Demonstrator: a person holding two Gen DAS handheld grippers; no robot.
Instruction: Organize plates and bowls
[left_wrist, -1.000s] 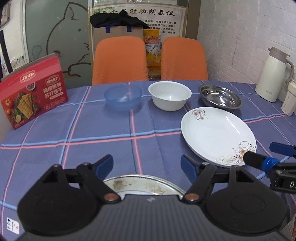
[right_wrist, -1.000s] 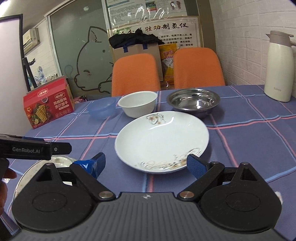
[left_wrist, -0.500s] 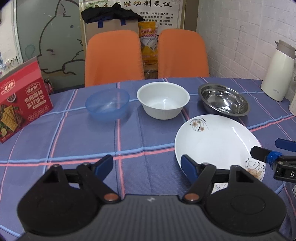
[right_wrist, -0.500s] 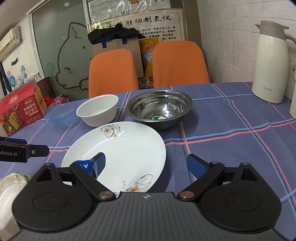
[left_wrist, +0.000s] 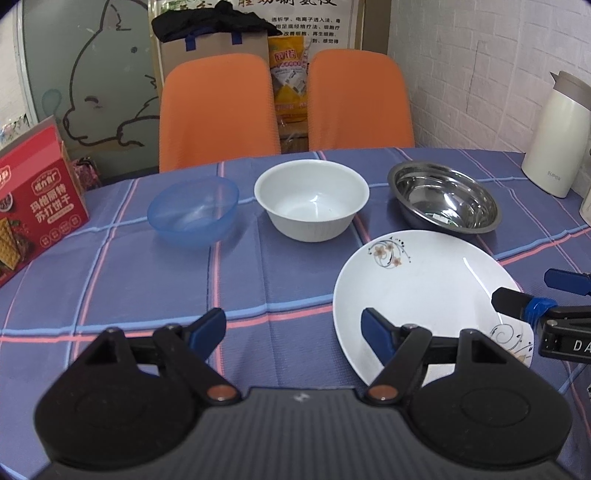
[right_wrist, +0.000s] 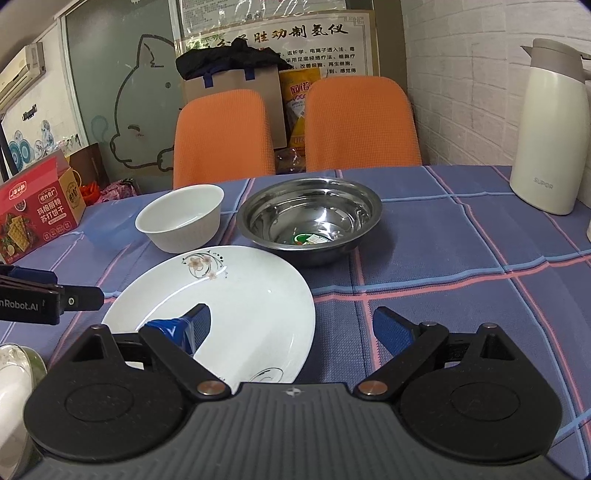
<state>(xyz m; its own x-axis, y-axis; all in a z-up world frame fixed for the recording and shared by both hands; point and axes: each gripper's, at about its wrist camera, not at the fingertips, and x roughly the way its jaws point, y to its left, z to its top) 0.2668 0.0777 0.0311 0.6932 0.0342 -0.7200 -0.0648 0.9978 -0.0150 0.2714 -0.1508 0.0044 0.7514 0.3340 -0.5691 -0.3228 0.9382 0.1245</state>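
A large white plate with flower prints (left_wrist: 424, 288) (right_wrist: 236, 291) lies on the blue checked tablecloth. Behind it stand a blue plastic bowl (left_wrist: 192, 210), a white bowl (left_wrist: 312, 199) (right_wrist: 181, 221) and a steel bowl (left_wrist: 443, 201) (right_wrist: 310, 218). My left gripper (left_wrist: 291, 328) is open, and its right finger hangs over the plate's left rim. My right gripper (right_wrist: 293, 325) (left_wrist: 535, 291) is open too. Its left finger is above the plate and its right finger is over bare cloth. Neither gripper holds anything.
A red cracker box (left_wrist: 33, 210) (right_wrist: 37, 206) stands at the left. A cream thermos jug (left_wrist: 557, 147) (right_wrist: 550, 129) stands at the right by the brick wall. Two orange chairs (left_wrist: 218, 110) sit behind the table. Another dish (right_wrist: 14, 369) shows at the near left.
Both grippers moved forward and rightward over the table, so the white plate and bowls look closer. A rimmed dish under the left gripper slid out of its view. The jaws stayed as wide.
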